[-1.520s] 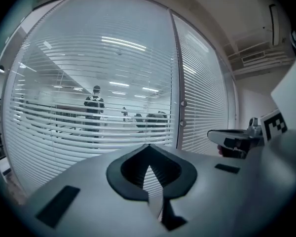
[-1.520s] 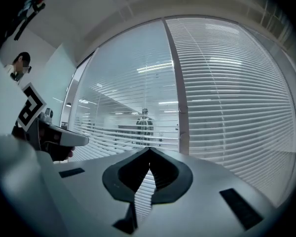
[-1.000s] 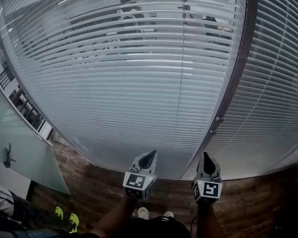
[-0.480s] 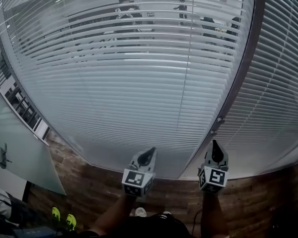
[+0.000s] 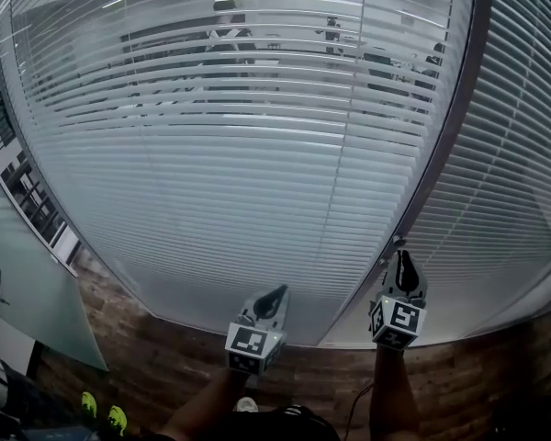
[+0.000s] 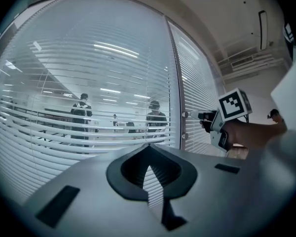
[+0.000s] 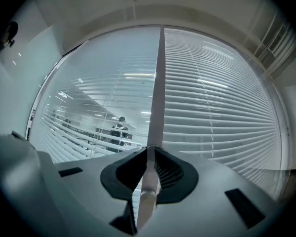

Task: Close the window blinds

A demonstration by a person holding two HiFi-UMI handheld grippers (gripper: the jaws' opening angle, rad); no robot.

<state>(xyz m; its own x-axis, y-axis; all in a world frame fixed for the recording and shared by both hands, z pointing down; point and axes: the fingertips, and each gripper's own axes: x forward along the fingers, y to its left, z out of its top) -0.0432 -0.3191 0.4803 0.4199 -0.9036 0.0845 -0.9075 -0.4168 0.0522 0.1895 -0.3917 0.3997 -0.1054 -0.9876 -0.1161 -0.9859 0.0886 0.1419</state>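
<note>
From overhead, the window blinds [image 5: 239, 173] hang with slats tilted open; the right gripper [image 5: 402, 257] reaches the control knob [image 5: 398, 243] on the frame post [image 5: 452, 127], likely to turn it. Left gripper view: the left gripper [image 6: 148, 149] is closed, empty, idle. Right gripper view: jaws slightly apart, opening, frame post centred between them.
</note>
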